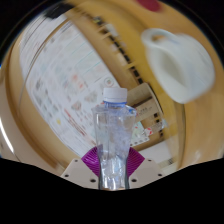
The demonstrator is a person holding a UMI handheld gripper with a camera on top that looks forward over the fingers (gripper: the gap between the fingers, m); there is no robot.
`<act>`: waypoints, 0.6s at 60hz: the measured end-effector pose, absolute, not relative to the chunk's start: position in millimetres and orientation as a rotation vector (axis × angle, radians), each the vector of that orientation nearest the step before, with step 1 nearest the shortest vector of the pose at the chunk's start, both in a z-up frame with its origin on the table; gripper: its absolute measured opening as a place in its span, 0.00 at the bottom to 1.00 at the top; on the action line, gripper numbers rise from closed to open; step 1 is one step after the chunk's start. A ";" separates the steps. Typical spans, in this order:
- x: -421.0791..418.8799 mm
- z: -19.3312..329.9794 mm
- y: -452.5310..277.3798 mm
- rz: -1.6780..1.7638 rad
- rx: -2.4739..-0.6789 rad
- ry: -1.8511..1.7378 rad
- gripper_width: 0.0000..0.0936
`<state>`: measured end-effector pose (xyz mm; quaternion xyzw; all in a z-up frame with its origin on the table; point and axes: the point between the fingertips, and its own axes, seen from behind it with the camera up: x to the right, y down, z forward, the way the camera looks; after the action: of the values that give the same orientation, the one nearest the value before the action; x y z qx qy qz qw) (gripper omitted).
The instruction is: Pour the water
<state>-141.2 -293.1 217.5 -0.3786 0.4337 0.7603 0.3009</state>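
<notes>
My gripper [112, 165] is shut on a clear plastic water bottle [113, 135] with a white cap; both magenta pads [93, 158] press its lower body. The bottle stands upright between my fingers and is held above a wooden table [190, 130]. A white cup [178, 62] sits on the table beyond the bottle, up and to the right of it. The view is tilted.
A pale checked cloth or mat [60, 80] with small prints lies on the table to the left of the bottle. A dark red object [152, 5] shows at the far edge past the cup.
</notes>
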 end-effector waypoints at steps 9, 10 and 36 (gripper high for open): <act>-137.4 255.7 -291.2 1.451 -1.405 0.626 0.31; -131.4 259.4 -288.9 1.364 -1.430 0.568 0.31; 67.6 205.3 -268.8 0.025 -1.662 -0.033 0.31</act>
<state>67.6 -268.8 205.3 -0.7386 -0.0148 0.0110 0.6739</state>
